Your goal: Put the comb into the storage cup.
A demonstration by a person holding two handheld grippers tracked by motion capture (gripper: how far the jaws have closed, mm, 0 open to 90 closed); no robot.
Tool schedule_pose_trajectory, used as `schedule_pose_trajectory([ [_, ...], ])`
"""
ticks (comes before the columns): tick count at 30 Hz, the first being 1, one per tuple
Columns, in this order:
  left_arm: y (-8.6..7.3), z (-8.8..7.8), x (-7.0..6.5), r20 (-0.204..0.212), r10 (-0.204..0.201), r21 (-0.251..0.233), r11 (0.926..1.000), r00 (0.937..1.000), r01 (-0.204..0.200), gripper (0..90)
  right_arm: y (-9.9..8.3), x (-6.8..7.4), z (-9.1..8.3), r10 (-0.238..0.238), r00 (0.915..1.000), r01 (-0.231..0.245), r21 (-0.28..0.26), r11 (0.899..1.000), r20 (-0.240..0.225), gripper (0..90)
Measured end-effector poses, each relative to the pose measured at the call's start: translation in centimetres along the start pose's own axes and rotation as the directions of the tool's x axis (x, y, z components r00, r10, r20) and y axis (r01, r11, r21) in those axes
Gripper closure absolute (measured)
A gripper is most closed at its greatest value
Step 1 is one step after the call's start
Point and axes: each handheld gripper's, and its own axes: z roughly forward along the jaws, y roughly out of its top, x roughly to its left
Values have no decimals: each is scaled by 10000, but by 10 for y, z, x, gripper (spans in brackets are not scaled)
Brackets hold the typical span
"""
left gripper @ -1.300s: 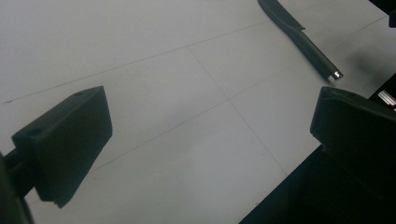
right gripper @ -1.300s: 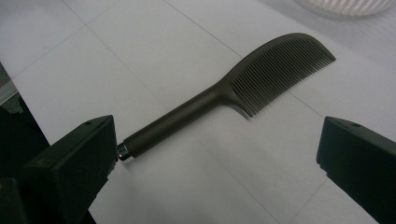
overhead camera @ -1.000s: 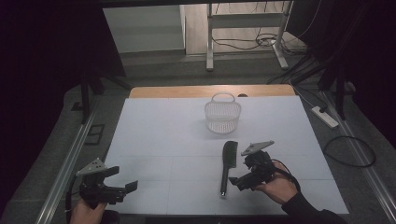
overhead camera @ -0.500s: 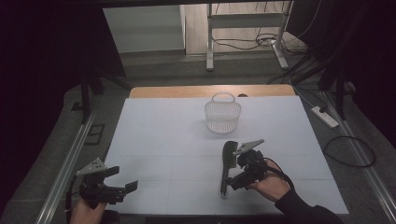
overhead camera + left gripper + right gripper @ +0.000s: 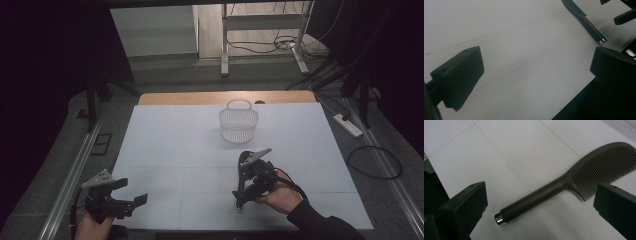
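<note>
Right gripper (image 5: 541, 202), jaws spread, straddles the comb (image 5: 564, 185) near the worktop's front edge; best pinch mid-handle, squarely.

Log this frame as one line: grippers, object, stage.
right gripper: open, jaws astride comb handle | comb: flat on table, ungrasped | left gripper: open, idle at near-left | basket: upright, behind comb | stage: pre-grasp

Comb (image 5: 564, 185) teeth tips behind right jaw

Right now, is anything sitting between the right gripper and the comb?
Nothing visible. The right gripper has its jaws open on either side of the comb, which lies flat on the white table with bare surface around its handle.
</note>
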Motion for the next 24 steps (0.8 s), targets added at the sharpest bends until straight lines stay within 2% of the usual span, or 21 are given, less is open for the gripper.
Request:
schedule_pose_trajectory([
  [9, 0, 0, 1, 33, -49, -7, 10000, 10000, 49, 0, 7, 5, 12, -229, 9997, 229, 228, 9995, 0, 0],
  [11, 0, 0, 1, 48, -94, -6, 10000, 9999, 95, 0, 9, 6, 13, -287, 9996, 288, 206, 9994, -14, 51],
  [15, 0, 0, 1, 64, -110, -4, 9999, 9999, 110, 0, 10, 5, 15, -443, 9989, 445, 153, 9989, -158, 224],
  [17, 0, 0, 1, 59, -109, -1, 9999, 9999, 109, 0, 10, 5, 14, -527, 9982, 530, 134, 9985, -272, 390],
  [19, 0, 0, 1, 56, -110, 6, 9999, 9999, 110, 0, 11, 4, 14, -555, 9969, 565, 169, 9983, -553, 519],
  [21, 0, 0, 1, 55, -113, 9, 9999, 9999, 113, 0, 12, 5, 14, -686, 9949, 703, 203, 9973, -740, 615],
  [23, 0, 0, 1, 60, -128, 15, 9999, 9999, 128, 0, 13, 5, 15, -660, 9951, 689, 377, 9969, -733, 699],
  [24, 0, 1, 1, 65, -135, 17, 9999, 9999, 135, 0, 14, 5, 17, -686, 9933, 731, 464, 9962, -927, 786],
])
